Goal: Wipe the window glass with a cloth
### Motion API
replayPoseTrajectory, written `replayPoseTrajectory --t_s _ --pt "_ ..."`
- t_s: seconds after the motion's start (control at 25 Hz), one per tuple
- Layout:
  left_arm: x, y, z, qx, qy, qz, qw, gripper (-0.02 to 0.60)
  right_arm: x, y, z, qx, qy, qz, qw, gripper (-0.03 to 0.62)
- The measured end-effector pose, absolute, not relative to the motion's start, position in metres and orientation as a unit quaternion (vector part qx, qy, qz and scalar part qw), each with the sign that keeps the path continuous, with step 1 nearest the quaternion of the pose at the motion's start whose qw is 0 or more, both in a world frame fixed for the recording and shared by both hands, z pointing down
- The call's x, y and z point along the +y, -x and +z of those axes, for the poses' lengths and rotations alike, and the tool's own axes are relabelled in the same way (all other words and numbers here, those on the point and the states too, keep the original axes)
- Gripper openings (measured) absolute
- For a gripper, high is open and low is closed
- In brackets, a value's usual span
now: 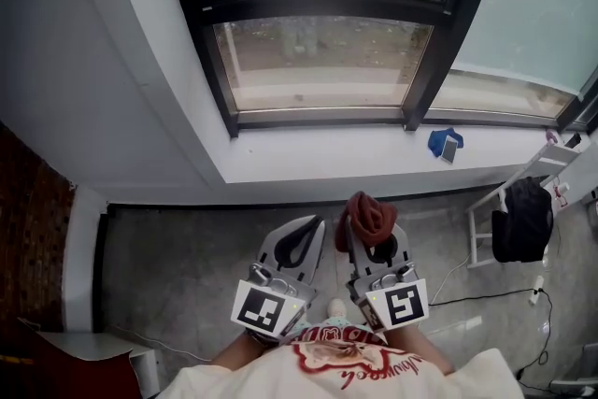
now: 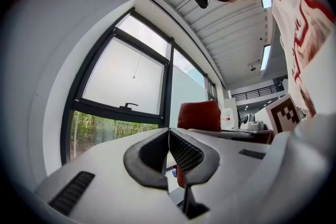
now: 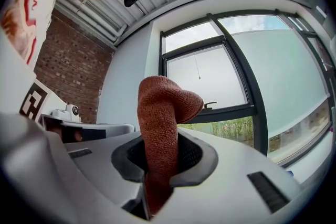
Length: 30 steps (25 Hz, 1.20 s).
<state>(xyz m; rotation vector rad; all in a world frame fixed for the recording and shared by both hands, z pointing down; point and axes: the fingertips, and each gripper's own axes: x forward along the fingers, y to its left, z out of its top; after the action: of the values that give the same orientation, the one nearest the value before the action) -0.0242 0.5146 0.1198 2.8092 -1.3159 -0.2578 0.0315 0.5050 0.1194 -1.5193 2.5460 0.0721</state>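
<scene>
The wiping has not yet begun; I judge this moment as the approach to the window. In the head view both tools are held low and close to the person's body, well apart from the large window glass in its black frame (image 1: 322,61). The grey hand-held right gripper (image 1: 377,248) has its jaws pressed onto a rust-red terry cloth (image 1: 371,218). In the right gripper view the cloth stands up out of the jaws as a thick folded bundle and bends over at the top. The grey hand-held left gripper (image 1: 304,236) has its jaws together, pad against pad, with nothing between them. Between the grippers and the glass lies the broad white window sill (image 1: 308,165), with a small blue object (image 1: 445,143) far on the right side of it. The next move, I think, calls for lifting the right gripper forward over the sill, so that the free top of the cloth, and not the hard jaws, meets the glass.
</scene>
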Motion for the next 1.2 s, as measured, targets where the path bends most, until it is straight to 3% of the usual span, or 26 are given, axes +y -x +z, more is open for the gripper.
replayPoseTrajectory --t_s 1.2 --pt "0.490 0.028 0.145 -0.512 -0.857 -0.039 0.041 0.021 0.495 -0.034 0.134 0.879 0.472 0.036 0.060 0.084"
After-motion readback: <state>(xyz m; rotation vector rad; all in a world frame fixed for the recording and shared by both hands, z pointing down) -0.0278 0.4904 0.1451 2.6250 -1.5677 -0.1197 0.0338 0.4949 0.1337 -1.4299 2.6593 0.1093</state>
